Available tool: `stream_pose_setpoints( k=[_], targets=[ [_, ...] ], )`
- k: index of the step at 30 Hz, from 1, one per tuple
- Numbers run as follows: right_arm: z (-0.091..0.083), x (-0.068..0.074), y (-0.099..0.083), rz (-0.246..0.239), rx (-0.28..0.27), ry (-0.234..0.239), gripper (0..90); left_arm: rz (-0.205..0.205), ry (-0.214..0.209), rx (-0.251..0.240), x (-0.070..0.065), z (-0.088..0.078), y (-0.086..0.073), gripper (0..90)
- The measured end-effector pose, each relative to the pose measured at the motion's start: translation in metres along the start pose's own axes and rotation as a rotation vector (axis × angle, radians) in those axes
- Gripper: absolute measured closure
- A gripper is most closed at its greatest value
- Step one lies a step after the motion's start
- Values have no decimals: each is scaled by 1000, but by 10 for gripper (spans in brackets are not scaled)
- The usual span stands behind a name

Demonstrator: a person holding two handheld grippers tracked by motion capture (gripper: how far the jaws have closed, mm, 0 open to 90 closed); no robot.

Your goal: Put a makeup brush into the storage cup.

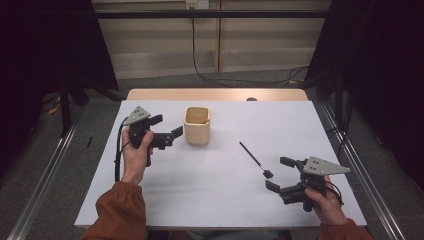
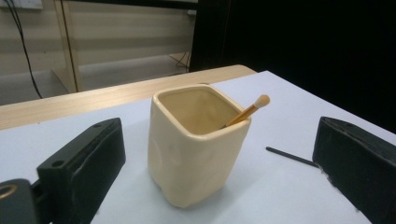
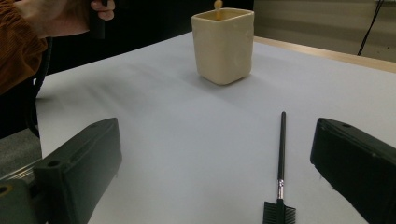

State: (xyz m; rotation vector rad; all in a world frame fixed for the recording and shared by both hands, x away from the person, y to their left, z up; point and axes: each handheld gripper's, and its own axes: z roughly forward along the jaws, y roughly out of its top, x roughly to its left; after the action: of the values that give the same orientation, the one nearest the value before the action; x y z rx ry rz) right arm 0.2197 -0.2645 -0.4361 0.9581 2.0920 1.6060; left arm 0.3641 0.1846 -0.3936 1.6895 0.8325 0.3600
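Observation:
A cream square cup [image 1: 197,131] stands upright on the white table [image 1: 210,195], left of centre. A thin wooden-handled stick [image 2: 247,112] with a rounded tip leans inside it against one corner. My left gripper [image 1: 169,127] hovers just left of the cup, open, its jaws pointing at the cup [image 2: 191,154] from a short way off. A black brush [image 1: 252,157] with a flat comb-like head lies on the table right of centre. My right gripper [image 1: 278,174] sits open near the front right, with the brush head [image 3: 279,213] just ahead of its jaws.
A strip of bare wooden tabletop [image 1: 215,94] runs along the far edge. Black cables [image 1: 220,77] lie on the floor beyond the table. Dark curtains hang on both sides, and metal rails [image 1: 45,180] flank the table.

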Motion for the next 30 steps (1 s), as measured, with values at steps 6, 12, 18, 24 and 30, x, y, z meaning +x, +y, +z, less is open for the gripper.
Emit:
stream_pose_setpoints(
  k=[6,12,18,24,30],
  targets=[
    [0,0,0,1,3,-1,13,34,22,-13,-6,-15,-6,18],
    [0,-1,0,3,1,-7,13,52,16,-23,-16,-30,-10,19],
    [0,-1,0,7,1,-12,13,57,25,-31,-24,-41,-18,19],
    [0,-2,0,7,-5,-17,15,85,25,-15,-32,-52,-24,19],
    [-1,-4,0,16,-7,-30,15,68,35,-21,-33,-69,-33,16]
  ],
)
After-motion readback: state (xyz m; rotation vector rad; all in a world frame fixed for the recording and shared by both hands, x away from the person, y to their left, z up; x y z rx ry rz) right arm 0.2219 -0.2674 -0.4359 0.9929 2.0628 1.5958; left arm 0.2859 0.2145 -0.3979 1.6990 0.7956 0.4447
